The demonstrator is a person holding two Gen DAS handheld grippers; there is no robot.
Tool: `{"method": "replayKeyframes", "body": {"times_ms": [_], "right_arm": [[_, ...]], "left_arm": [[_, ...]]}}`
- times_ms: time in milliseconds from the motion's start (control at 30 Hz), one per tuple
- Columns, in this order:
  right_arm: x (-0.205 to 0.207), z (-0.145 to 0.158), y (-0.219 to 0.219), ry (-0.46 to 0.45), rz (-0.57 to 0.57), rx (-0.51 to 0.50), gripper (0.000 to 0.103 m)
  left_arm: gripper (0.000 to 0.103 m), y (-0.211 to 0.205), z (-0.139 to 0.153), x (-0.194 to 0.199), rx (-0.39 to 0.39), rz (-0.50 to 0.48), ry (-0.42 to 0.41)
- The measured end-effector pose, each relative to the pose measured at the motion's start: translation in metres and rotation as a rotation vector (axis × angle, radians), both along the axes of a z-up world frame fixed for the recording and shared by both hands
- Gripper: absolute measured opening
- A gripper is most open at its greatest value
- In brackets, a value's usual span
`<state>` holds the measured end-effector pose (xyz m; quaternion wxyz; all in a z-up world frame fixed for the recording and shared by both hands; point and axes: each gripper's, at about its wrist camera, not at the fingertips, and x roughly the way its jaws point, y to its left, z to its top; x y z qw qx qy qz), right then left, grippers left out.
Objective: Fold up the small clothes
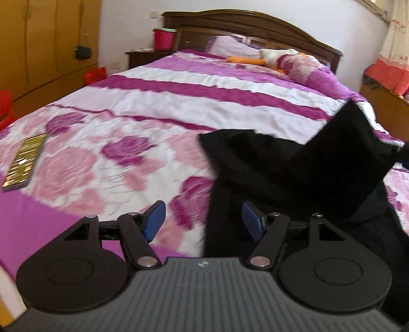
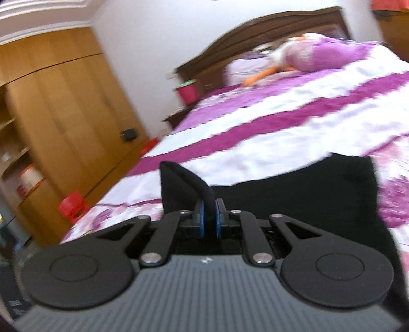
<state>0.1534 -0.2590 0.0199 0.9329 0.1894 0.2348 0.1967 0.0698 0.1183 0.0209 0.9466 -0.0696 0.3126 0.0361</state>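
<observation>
Right wrist: black garment (image 2: pixel 294 194) lies on bedspread (image 2: pixel 255 143), one corner pinched tight in right gripper (image 2: pixel 208 219). Left gripper (image 1: pixel 203 219) spread wide, empty, beside cloth. Risk: thin pinch slips mid-fold, corner drops.

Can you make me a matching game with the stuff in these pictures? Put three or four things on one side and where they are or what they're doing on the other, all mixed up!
Things:
1. left gripper
2. right gripper
3. gold box
4. red bucket

States or places:
A. lying flat on the flowered quilt
B. standing beside the headboard
C. open, holding nothing
D. pinching the black cloth

Pairs: 1-C, 2-D, 3-A, 4-B
</observation>
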Motion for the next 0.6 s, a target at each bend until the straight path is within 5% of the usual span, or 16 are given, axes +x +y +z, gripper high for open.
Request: {"method": "replayKeyframes", "body": {"times_ms": [333, 600], "right_arm": [[0.03, -0.077, -0.073, 0.191, -0.273, 0.053, 0.012], [0.032, -0.085, -0.086, 0.221, -0.221, 0.011, 0.014]], "left_arm": [[0.071, -0.042, -0.018, 0.047, 0.029, -0.069, 0.032], [0.071, -0.044, -0.021, 0.07, 0.02, -0.057, 0.051]]}}
